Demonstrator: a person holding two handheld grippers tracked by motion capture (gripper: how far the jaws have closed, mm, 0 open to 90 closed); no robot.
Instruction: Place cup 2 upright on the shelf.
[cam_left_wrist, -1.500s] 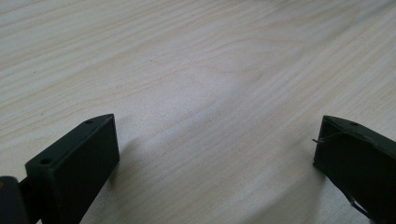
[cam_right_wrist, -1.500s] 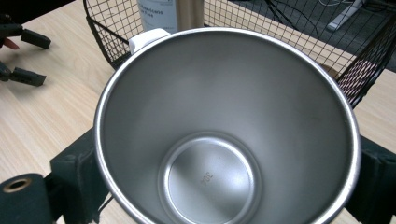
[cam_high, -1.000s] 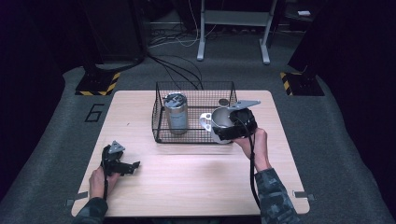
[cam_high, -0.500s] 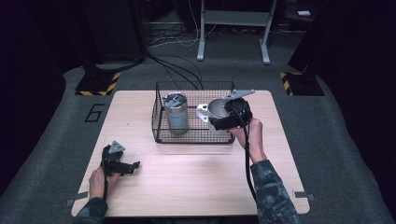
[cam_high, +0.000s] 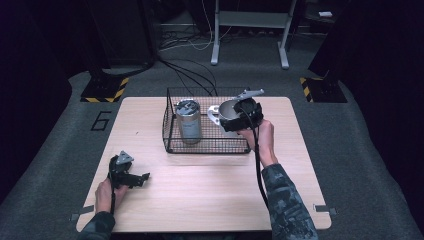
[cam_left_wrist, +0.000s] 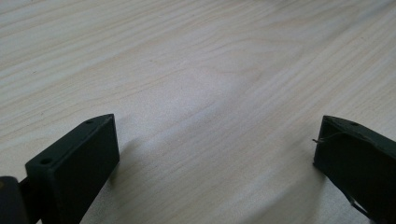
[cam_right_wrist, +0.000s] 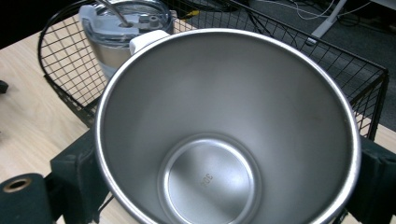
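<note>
A steel cup (cam_high: 226, 108) with a white handle hangs over the right part of the black wire basket (cam_high: 205, 146), and my right gripper (cam_high: 235, 119) is shut on it. In the right gripper view I look into the cup (cam_right_wrist: 229, 130), with a black jaw pressed against each side of its wall. A lidded steel tumbler (cam_high: 188, 120) stands upright in the basket's left part; it is also seen behind the cup as the tumbler (cam_right_wrist: 122, 29). My left gripper (cam_high: 136, 178) rests on the table near the front left, open, with bare wood between its fingers (cam_left_wrist: 77, 163).
The wooden table (cam_high: 200, 200) has free room in front of the basket and to both sides. Basket wire (cam_right_wrist: 364, 88) rises right behind the cup. Cables and a metal stand lie on the floor beyond the table's far edge.
My right gripper has carried the cup a little farther away and to the left, further over the basket. The left gripper has stayed where it was.
</note>
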